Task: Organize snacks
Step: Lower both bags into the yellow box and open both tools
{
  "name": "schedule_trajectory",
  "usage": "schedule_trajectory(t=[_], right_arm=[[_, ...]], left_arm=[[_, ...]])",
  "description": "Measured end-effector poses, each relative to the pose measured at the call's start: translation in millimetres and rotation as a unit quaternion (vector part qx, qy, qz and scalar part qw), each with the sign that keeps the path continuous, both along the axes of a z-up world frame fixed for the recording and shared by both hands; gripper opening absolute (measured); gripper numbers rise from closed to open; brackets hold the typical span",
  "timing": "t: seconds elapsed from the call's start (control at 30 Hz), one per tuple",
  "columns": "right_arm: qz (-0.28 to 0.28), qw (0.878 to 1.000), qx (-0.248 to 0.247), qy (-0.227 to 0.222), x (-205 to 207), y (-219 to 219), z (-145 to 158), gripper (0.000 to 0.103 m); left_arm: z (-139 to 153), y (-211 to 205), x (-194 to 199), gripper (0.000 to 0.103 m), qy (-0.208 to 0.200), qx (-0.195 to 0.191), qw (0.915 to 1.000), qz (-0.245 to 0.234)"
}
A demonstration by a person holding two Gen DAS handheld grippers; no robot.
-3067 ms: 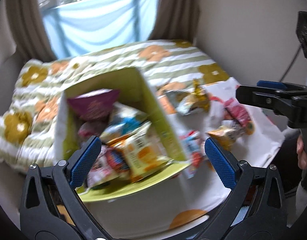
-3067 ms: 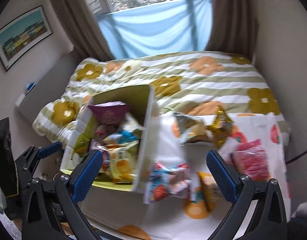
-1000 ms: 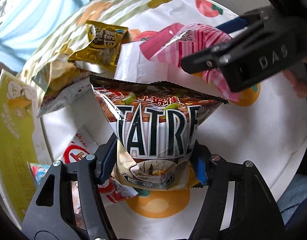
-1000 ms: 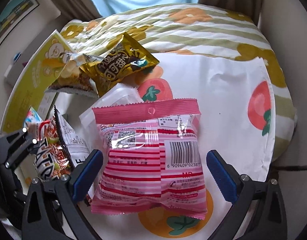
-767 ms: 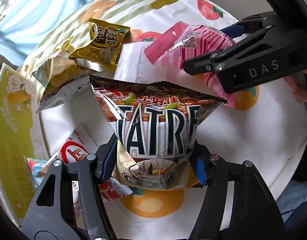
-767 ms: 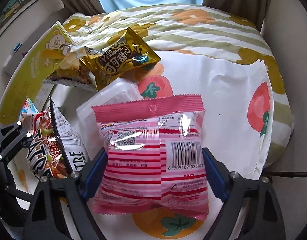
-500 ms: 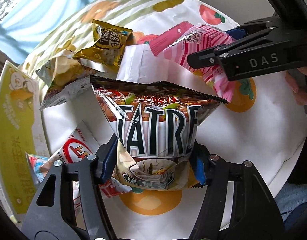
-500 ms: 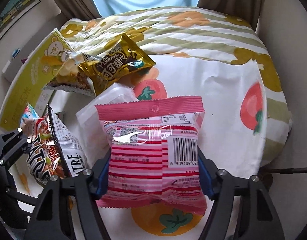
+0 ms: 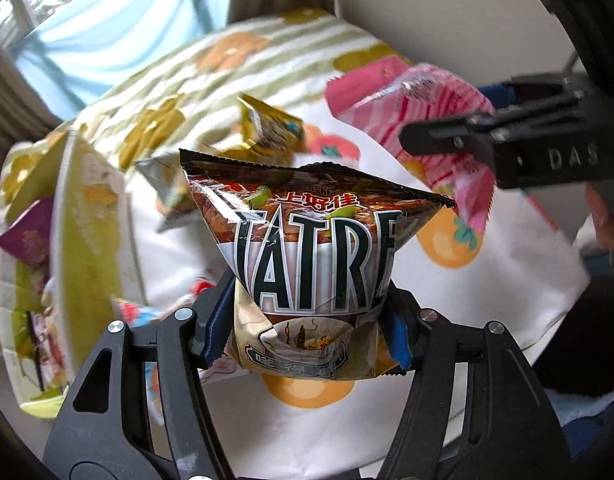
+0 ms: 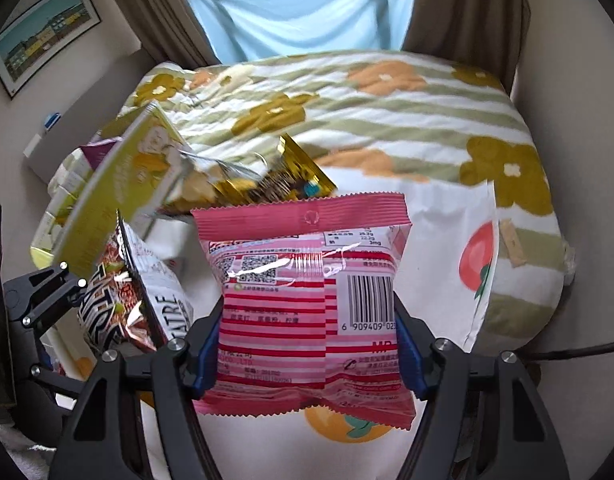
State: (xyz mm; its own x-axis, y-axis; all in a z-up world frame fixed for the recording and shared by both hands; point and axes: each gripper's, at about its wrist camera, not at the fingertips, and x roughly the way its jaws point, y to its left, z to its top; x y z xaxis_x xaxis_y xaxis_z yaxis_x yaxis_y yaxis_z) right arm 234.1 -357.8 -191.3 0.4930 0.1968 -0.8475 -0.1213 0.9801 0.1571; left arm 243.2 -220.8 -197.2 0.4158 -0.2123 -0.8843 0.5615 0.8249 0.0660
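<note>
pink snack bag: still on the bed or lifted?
Lifted. The right tool is shut on the pink snack bag, which hangs clear above the white cloth.

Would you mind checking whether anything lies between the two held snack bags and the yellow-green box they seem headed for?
Nothing visible does. The left hand-held gripper holds the brown bag and the right hand-held gripper the pink bag in the air; the yellow-green box lies left, its near wall between.

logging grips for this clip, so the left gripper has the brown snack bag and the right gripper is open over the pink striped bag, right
Not quite. The right gripper is not open: in the right wrist view its blue pads press both sides of the pink striped bag, which is lifted off the white fruit-print cloth. The left gripper does hold the brown snack bag.
</note>
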Motion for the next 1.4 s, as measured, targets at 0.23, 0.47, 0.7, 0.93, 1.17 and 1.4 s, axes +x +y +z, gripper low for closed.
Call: schedule_trajectory(t=[0.23, 0.47, 0.7, 0.93, 1.17, 1.4], right_arm=[[0.034, 0.999, 0.005, -0.039, 7.4, 35.8, 51.7, 0.067], [0.073, 0.995, 0.017, -0.070, 29.7, 102.6, 83.4, 0.067], [0.095, 0.992, 0.020, -0.080, 59.2, 185.4, 91.6, 0.067], [0.081, 0.994, 0.021, -0.067, 100.0, 267.2, 81.7, 0.067], [0.044, 0.998, 0.029, -0.033, 127.9, 306.1, 57.3, 0.067], [0.019, 1.000, 0.010, -0.009, 137.1, 314.1, 45.5, 0.067]], left_arm=[[61.0, 63.8, 11.6, 0.059, -0.039, -0.038, 0.9956, 0.076], [98.2, 145.4, 24.5, 0.059, -0.074, -0.047, 0.9871, 0.134], [107.7, 239.1, 55.1, 0.059, -0.080, -0.040, 0.9814, 0.170], [88.8, 316.6, 94.7, 0.059, -0.059, -0.041, 0.9813, 0.178], [47.7, 363.5, 144.3, 0.059, -0.010, -0.054, 0.9842, 0.168], [25.8, 362.3, 163.4, 0.103, 0.004, -0.056, 0.9869, 0.152]])
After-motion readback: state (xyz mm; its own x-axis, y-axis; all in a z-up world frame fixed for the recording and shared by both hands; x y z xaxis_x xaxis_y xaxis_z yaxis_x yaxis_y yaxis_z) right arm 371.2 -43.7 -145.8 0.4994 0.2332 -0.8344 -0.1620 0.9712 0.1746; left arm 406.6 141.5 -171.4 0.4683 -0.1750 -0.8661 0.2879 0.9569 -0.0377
